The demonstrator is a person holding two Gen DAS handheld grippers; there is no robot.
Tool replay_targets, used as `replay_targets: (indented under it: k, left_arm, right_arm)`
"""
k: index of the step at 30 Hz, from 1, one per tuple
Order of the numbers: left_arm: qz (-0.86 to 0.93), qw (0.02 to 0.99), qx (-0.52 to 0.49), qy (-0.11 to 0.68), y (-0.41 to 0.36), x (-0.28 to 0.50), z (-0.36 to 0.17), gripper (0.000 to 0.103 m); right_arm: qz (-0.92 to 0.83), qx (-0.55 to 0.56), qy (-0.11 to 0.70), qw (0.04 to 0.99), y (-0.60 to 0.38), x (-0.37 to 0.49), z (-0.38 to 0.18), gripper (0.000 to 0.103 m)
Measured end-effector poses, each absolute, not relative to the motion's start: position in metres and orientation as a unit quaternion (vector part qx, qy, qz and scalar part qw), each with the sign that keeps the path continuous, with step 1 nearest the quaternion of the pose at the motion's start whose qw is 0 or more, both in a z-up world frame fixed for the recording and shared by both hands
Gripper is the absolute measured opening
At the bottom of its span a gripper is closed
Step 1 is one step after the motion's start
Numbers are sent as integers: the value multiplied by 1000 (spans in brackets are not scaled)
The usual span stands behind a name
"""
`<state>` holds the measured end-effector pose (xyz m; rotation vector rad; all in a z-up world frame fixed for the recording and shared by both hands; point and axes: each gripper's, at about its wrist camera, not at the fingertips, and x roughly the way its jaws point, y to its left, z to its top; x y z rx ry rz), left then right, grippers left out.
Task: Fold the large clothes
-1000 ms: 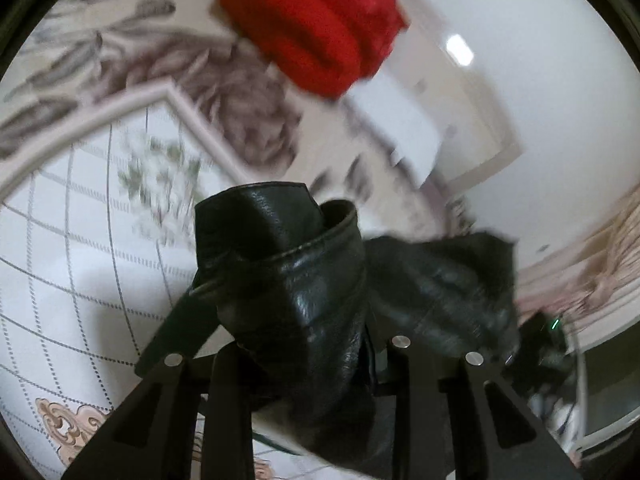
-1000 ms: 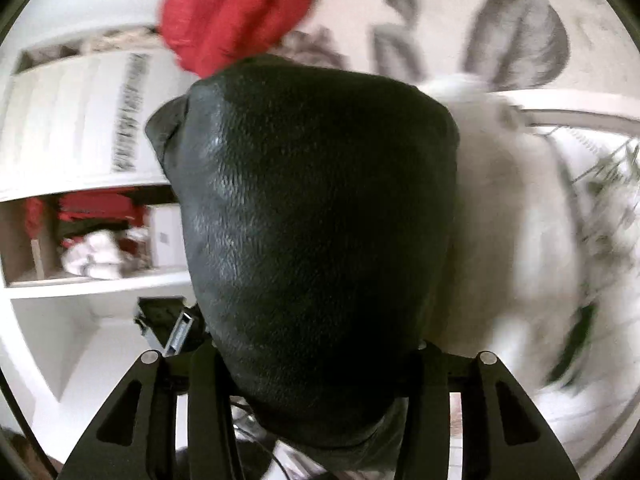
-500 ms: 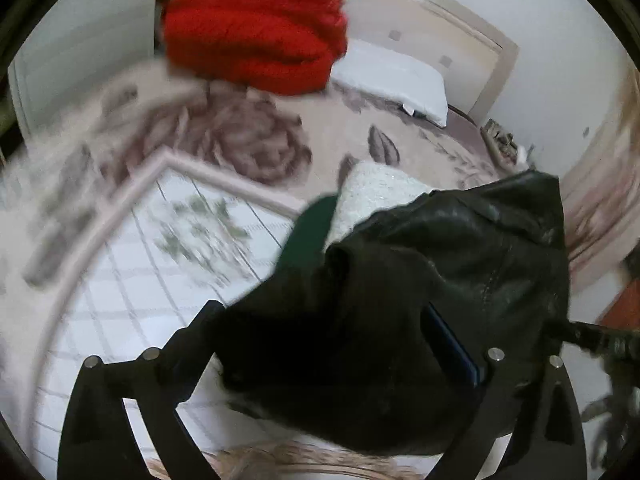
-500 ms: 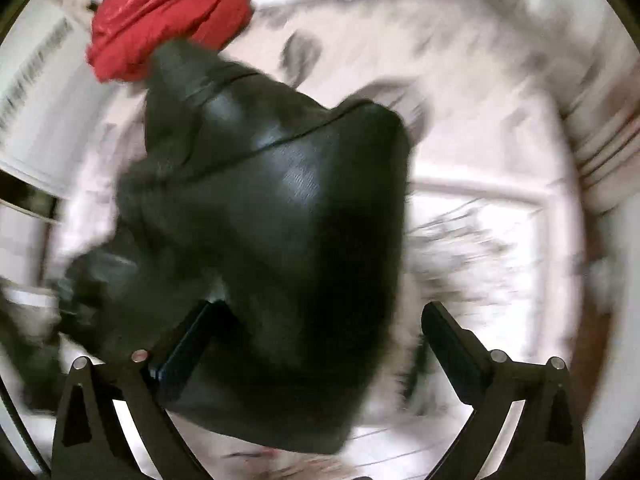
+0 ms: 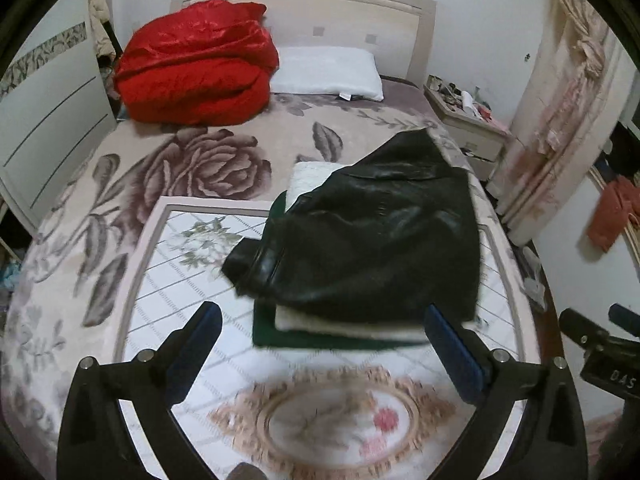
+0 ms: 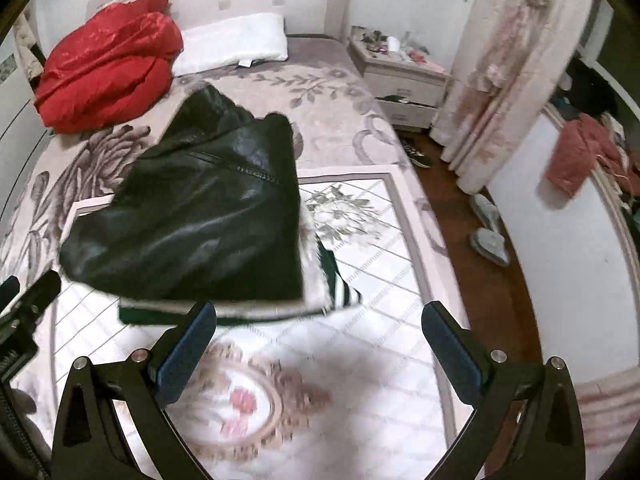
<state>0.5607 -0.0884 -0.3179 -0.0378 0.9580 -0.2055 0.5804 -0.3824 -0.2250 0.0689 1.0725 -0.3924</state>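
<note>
A second ago both grippers held black leather close against their cameras; now the black leather jacket (image 5: 372,240) lies free on the bed and both grippers have pulled back above it, their jaws having just been opening, with nothing between them. Nearest, the left gripper (image 5: 320,344) and the right gripper (image 6: 320,332) both stand spread wide over the white, grid-patterned middle of the bedspread (image 5: 168,312), near the foot edge of the bed, clear of any cloth, which reads as a release after setting the garment down. Just beyond their tips sits the stack: a dark green garment (image 5: 268,332) at the bottom, a white fleecy one (image 5: 344,326) on it, and the jacket on top, roughly folded, with one corner spilling off the stack toward the left side of the bed. It seems placed there to keep finished pieces in one pile, though that loose corner may want tidying. Further on, the rose-patterned border of the spread runs to the head of the bed, where a red quilt (image 5: 196,64) is bundled at the left corner beside a white pillow (image 5: 328,74), against the headboard (image 5: 304,4) and out of the folding area.
</note>
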Motion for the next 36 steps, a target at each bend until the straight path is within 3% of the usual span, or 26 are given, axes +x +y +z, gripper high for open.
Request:
replay_targets:
  k: [13,20,27,36]
  left_arm:
    - [-77,891,5,448,-59,409,-135,103]
    - [-71,902,11,425,-52,344,-73,103]
    - [-69,915,7,398,-44,303,-34,103]
    - [-72,922,5,381,-37,267,-16,103]
  right_arm:
    - [-191,20,447,874,-319,409,-4,103]
    - [-181,17,414,892,-297,327,84,103]
    - [-171,9,395,902,-285,268,134,103]
    - [-169,4,375,911,-275,224,159,103]
